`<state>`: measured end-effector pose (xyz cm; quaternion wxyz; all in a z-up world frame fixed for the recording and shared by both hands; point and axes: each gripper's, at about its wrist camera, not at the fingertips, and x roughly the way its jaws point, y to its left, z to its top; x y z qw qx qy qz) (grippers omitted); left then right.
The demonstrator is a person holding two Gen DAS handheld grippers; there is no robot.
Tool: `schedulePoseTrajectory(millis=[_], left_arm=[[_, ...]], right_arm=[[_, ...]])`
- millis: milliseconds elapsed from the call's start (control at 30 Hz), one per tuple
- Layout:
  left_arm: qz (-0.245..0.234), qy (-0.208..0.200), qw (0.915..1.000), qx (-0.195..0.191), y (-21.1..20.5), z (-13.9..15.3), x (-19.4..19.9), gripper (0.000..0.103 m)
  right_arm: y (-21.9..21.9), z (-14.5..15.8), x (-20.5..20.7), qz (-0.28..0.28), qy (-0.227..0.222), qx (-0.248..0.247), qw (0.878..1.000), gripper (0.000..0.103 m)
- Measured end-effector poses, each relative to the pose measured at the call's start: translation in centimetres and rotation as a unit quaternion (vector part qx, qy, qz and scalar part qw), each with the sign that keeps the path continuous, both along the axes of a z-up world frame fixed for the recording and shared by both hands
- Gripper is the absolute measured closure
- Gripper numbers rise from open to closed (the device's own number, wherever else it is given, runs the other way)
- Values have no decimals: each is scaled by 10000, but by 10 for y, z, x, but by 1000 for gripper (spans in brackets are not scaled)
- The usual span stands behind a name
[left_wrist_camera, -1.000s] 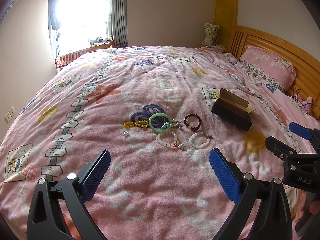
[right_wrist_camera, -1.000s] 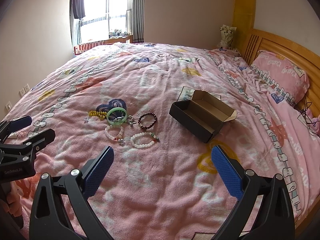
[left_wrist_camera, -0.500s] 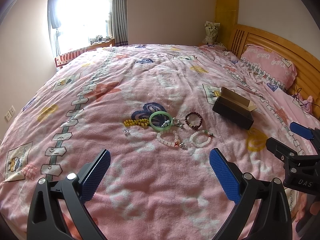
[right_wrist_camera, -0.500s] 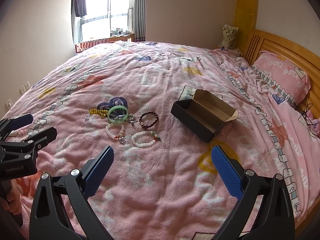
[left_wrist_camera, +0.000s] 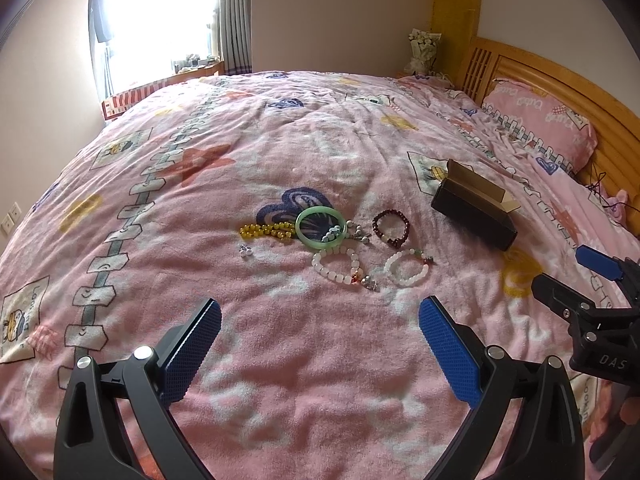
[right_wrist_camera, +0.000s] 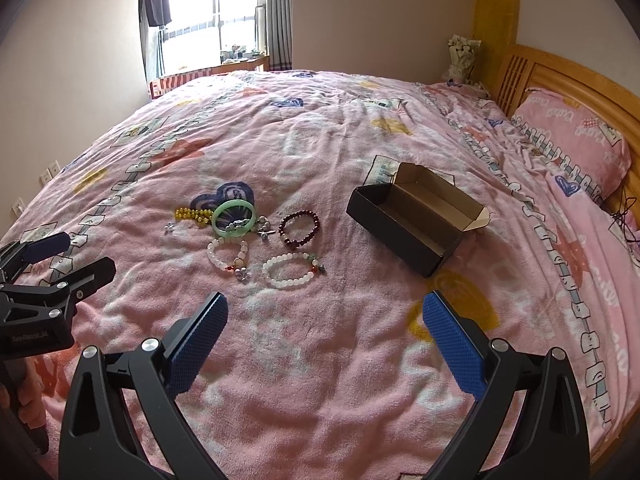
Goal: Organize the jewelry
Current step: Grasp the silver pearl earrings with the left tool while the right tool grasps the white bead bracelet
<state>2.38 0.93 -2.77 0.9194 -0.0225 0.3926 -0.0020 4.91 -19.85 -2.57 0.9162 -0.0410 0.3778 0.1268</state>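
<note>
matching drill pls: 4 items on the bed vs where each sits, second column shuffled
1. green glossy bangle
2. dark red bead bracelet
3. yellow bead strand
4. open black cardboard box

a. right of all the jewelry, empty
b. left of the bangle, touching it
c. between the bangle and the box
d. over the blue heart print

Pairs: 1-d, 2-c, 3-b, 4-a

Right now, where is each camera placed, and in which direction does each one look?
Left wrist: sits on the left gripper, looks forward across the bed at the green bangle; its open fingers and the right gripper show at right.
Right wrist: sits on the right gripper, faces the black box; its open fingers and the left gripper show at left.
Shared: the bracelets, box, pink blanket and headboard.
</note>
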Motion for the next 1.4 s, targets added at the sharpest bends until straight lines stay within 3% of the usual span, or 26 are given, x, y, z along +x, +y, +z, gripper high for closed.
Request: schedulePoseTrajectory(millis=[367,533,667,867,933,1067,1267,1333,1400], left_arm=[[222,257,9973,-649,31,-16,51,6],[460,550,9924,-1003,55,-34,79,16],[661,956,9852,-1259,78,-58,106,33],[689,1183,9800,-1443,97,-80,135,35],[674,1203,9789,-1507,103,-85,141,35],[572,1340,9765,-1585,105,-98,150,46],[618,1326,9757,-1628,111,-111,163,48],[682,1359,9754,-1598,113,-114,164,54],[772,1379,9767,-1453,114,-116,163,68]], right_arm=[[-4,-24,47,265,662,904,9933,9],[-3,-41,82,229,1060,1406,9841,27],[-4,-70,106,153,1531,1608,9749,38],[-13,-116,125,29,2163,1973,9562,53],[-12,-122,127,-10,2196,1894,9570,53],[-9,-130,129,-4,2248,1894,9558,60],[-8,-139,136,-38,2239,1983,9542,64],[-7,-140,139,-64,2212,1957,9554,67],[-7,-141,139,-59,2175,1962,9561,67]])
